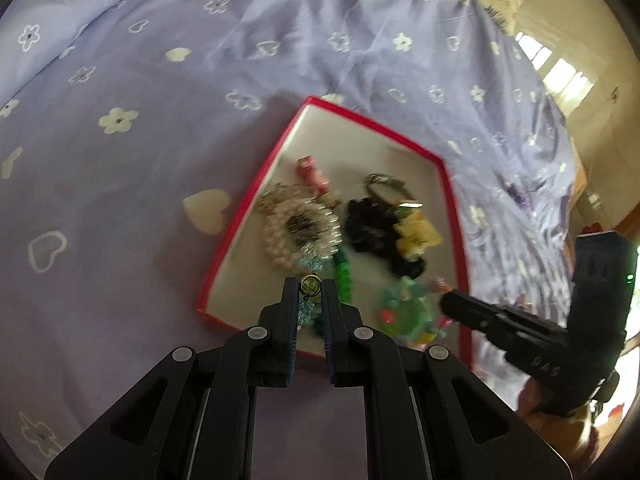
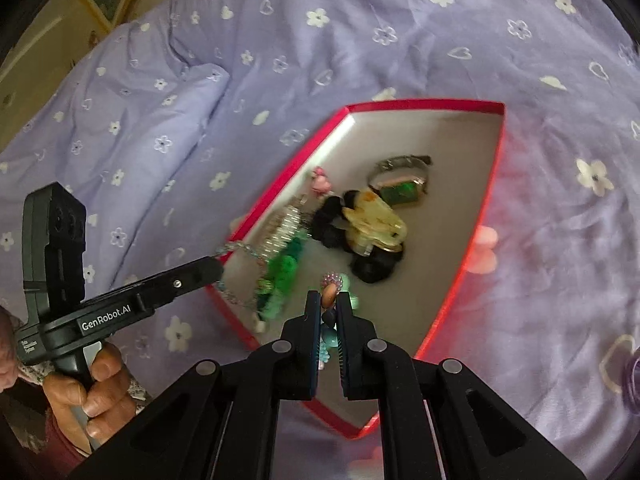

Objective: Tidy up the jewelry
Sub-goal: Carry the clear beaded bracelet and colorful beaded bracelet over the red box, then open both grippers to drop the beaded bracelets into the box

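Black linkage arms fill the lower part of both wrist views. Left gripper (image 1: 311,286) has its fingers narrowed onto a small round gold-rimmed charm (image 1: 310,284) pinched at the tips, with a blue crystal chain (image 1: 307,309) hanging between the fingers. Right gripper (image 2: 329,297) has its fingers narrowed onto a small orange bead (image 2: 329,295), with a teal and pink beaded piece (image 2: 325,342) trailing below the tips.

Both pairs of fingers reach over the near end of a red-rimmed tray (image 1: 454,216) lying on a lilac floral bedsheet (image 1: 140,152). Ahead of the left fingers lie a pearl bracelet (image 1: 282,240) and a green beaded strand (image 1: 343,276). Further ahead and to the right sit a black scrunchie (image 1: 366,224) with a yellow hair clip (image 1: 416,236) on it. Beyond these lies a watch (image 2: 402,178). Motion blur softens the finer detail.
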Available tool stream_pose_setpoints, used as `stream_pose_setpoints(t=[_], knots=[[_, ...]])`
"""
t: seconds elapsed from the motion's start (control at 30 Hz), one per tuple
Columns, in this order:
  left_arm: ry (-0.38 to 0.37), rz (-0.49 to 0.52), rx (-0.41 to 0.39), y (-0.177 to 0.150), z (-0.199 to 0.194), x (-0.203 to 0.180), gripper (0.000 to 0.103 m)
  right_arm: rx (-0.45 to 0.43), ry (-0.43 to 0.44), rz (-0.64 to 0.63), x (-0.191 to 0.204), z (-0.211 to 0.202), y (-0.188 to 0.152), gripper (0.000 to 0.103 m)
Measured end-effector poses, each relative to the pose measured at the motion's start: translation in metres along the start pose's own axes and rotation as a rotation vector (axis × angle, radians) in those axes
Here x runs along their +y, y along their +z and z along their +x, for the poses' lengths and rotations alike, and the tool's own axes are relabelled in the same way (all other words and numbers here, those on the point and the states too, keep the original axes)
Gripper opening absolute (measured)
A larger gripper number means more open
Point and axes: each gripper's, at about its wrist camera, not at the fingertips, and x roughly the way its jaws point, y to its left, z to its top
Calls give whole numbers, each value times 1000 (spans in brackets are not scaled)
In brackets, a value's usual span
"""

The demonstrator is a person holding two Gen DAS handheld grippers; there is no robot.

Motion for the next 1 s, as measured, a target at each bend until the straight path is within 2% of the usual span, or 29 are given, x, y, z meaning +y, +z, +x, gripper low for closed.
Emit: stream_pose_setpoints(t=[0.23, 0.47, 0.87, 0.93, 1.0], knots=[[71, 14, 17, -2, 13, 6, 10, 18, -51, -12, -5, 9, -1, 7], [105, 15, 44, -3, 26, 8, 10, 33, -76, -32, -2, 13, 0, 7], [143, 29, 48, -1, 29, 4, 10, 46, -60, -23, -3, 15, 3, 10], [144, 28, 51, -1, 29, 4, 12, 46, -54, -16, -4, 15, 3, 10], [142, 29, 51, 0, 28, 3, 19, 47, -45, -6, -5, 14, 3, 10]])
